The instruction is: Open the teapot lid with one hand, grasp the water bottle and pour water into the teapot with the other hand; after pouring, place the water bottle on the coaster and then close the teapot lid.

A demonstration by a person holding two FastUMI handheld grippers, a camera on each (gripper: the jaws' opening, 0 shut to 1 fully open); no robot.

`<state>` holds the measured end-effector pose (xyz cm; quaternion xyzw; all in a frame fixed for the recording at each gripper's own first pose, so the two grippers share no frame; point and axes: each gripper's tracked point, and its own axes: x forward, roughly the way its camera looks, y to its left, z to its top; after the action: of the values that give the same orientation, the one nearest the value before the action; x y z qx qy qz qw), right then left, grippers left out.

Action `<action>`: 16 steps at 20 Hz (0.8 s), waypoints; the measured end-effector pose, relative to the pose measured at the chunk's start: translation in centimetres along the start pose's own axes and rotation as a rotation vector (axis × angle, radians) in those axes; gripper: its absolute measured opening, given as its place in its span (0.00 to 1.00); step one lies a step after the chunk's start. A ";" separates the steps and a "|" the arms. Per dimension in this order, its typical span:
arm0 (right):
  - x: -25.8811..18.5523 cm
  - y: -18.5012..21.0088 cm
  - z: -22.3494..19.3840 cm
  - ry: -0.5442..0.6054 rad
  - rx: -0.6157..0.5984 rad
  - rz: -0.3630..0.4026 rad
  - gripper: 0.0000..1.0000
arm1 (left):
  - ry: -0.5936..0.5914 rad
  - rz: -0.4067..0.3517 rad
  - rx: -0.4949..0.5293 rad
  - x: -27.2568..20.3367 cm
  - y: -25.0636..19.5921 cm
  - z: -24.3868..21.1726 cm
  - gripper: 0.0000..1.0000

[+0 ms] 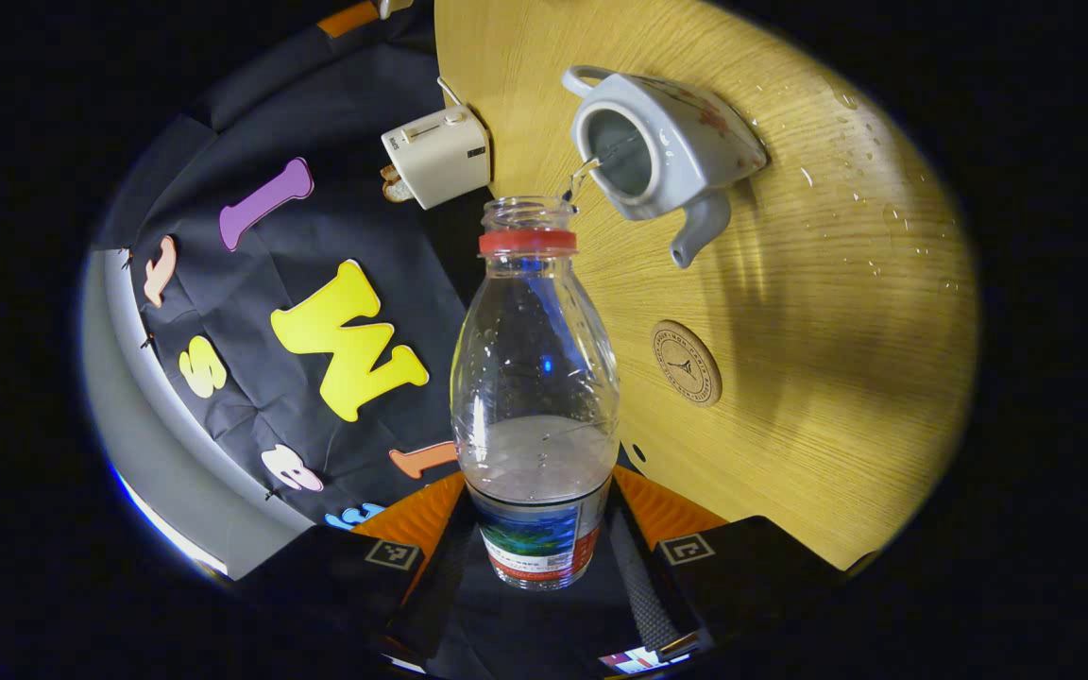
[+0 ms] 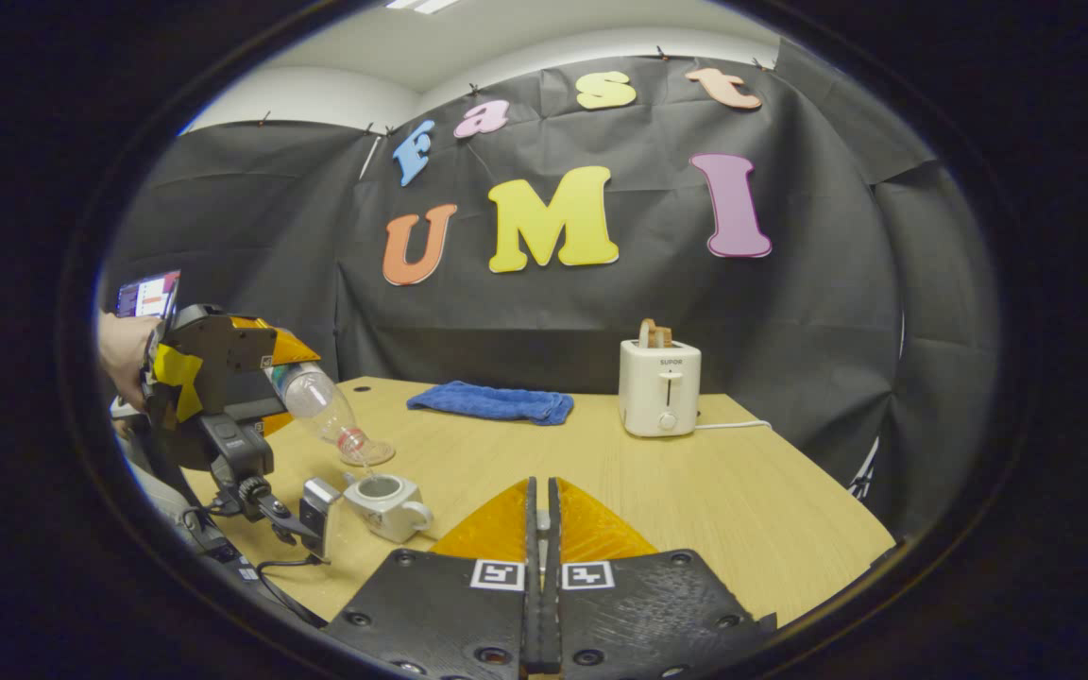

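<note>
My left gripper point(image 1: 539, 529) is shut on a clear water bottle point(image 1: 535, 378) with a red neck ring and no cap, gripping it at the label. The bottle is tipped toward the open grey teapot point(image 1: 667, 142), and a thin stream of water point(image 1: 582, 175) runs from its mouth into the pot. A round coaster point(image 1: 686, 363) lies on the table near the spout. In the right gripper view, the left gripper point(image 2: 223, 378) tilts the bottle point(image 2: 317, 401) over the teapot point(image 2: 388, 501). My right gripper point(image 2: 541, 491) is held off to the side, its fingers pinching a pale sliver of the lid; the rest is hidden.
A white toaster point(image 2: 659, 387) with toast in it stands at the back of the wooden table point(image 1: 837, 378), its cord trailing right. A folded blue towel point(image 2: 492, 401) lies at the back. Water drops point(image 1: 865, 189) dot the wood beyond the teapot. A hand point(image 2: 119, 349) holds the left gripper.
</note>
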<state>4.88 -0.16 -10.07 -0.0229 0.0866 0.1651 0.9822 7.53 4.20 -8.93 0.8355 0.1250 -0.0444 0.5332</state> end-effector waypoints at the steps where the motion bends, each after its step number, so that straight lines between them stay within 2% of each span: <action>1: -0.1 0.0 -0.1 -0.002 -0.001 0.000 0.00 | 0.001 0.000 0.007 0.0 0.0 -0.1 0.77; 4: -0.1 0.2 -0.1 -0.001 -0.002 0.005 0.00 | 0.002 0.003 0.023 0.1 0.1 -0.2 0.76; 6: -0.1 0.3 -0.2 0.000 0.003 0.011 0.00 | 0.007 -0.004 0.028 0.1 0.0 -0.4 0.80; 7: -0.1 0.3 -0.3 0.003 0.002 0.013 0.00 | 0.008 -0.003 0.038 0.2 0.2 -0.3 0.76; 10: -0.1 0.3 -0.4 0.005 0.004 0.016 0.00 | 0.008 0.002 0.067 0.2 0.4 -0.5 0.76; 11: -0.1 0.1 -0.4 0.003 0.006 0.015 0.00 | 0.009 0.003 0.075 0.2 0.4 -0.4 0.80; 14: -0.2 0.0 -0.4 0.002 0.012 0.014 0.00 | 0.009 0.012 0.103 0.1 0.5 -0.2 0.80; 15: -0.2 0.0 -0.5 0.002 0.013 0.014 0.00 | 0.008 0.011 0.107 0.1 0.4 -0.1 0.76; 16: -0.2 -0.1 -0.6 0.003 0.014 0.014 0.00 | 0.010 0.010 0.114 0.1 0.6 -0.1 0.77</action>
<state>4.66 -0.38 -10.59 -0.0158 0.0892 0.1713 0.9810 7.75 4.11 -8.38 0.8653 0.1207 -0.0445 0.4844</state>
